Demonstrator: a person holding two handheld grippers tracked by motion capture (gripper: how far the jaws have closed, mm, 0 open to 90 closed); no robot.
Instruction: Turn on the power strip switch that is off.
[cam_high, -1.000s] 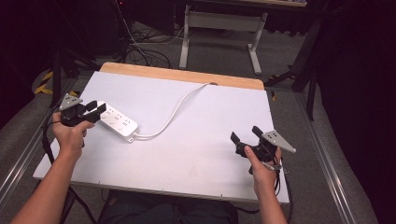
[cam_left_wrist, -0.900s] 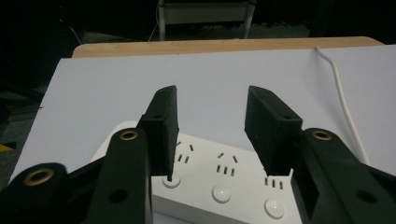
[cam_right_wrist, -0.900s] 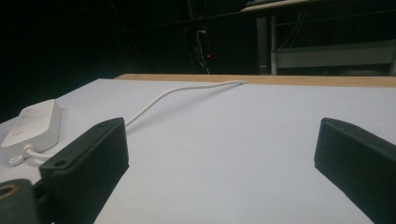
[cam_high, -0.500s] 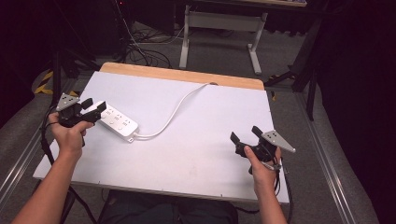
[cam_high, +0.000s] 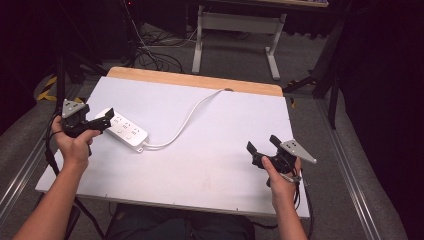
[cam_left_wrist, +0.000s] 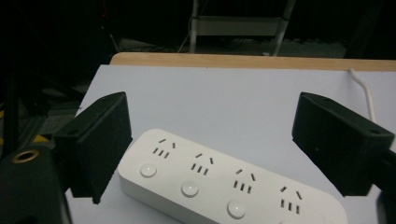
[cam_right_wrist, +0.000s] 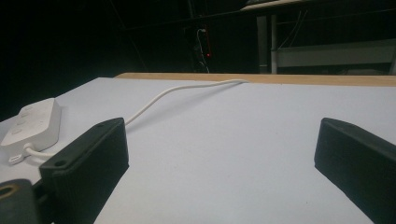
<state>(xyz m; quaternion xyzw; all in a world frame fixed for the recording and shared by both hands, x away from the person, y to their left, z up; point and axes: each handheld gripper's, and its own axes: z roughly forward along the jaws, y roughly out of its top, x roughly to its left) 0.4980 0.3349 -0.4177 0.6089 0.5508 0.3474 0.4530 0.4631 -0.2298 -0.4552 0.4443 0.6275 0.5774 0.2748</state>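
Observation:
A white power strip (cam_high: 125, 131) with several sockets lies near the left edge of the white tabletop (cam_high: 215, 165). Its white cable (cam_high: 185, 120) curves off to the far wooden edge. My left gripper (cam_high: 102, 121) is open at the strip's left end. In the left gripper view its jaws stand wide apart above the strip (cam_left_wrist: 224, 186), left gripper (cam_left_wrist: 212, 126) holding nothing. My right gripper (cam_high: 262, 145) is open over bare tabletop near the front right. In the right gripper view the right gripper (cam_right_wrist: 219, 144) faces the strip (cam_right_wrist: 32, 123) and the cable (cam_right_wrist: 177, 93) farther off.
A wooden strip (cam_high: 195, 80) borders the table's far side. Beyond it the floor holds loose cables (cam_high: 155, 47) and a metal table frame (cam_high: 235, 25). Metal rails (cam_high: 350, 165) run along both sides of the table.
My left gripper has shifted slightly leftward at the strip's end, with its jaws now spread. The right gripper and the strip have stayed where they were.

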